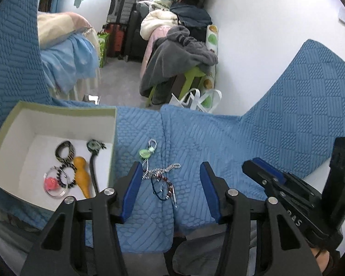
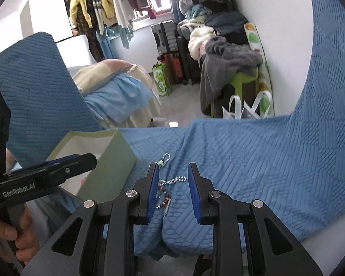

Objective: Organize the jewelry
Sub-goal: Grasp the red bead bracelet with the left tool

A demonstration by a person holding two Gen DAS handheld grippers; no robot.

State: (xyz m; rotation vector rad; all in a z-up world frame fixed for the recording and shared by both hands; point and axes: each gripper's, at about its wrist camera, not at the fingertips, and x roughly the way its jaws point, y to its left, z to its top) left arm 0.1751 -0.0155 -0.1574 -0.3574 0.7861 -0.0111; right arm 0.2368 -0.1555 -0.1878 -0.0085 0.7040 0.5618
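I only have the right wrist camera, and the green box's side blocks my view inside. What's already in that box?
Observer: Several pieces lie in the box, among them an orange gourd-shaped piece and a clear bangle.
Operator: My own finger hides part of the pile on the blue cover. What's there?
Observer: A dark blue cord bracelet with reddish beads lies tangled with the striped cord on the blue cover.
Operator: Is the left gripper holding anything?
Observer: No. The left gripper is open and empty, with that pile showing between its fingers.
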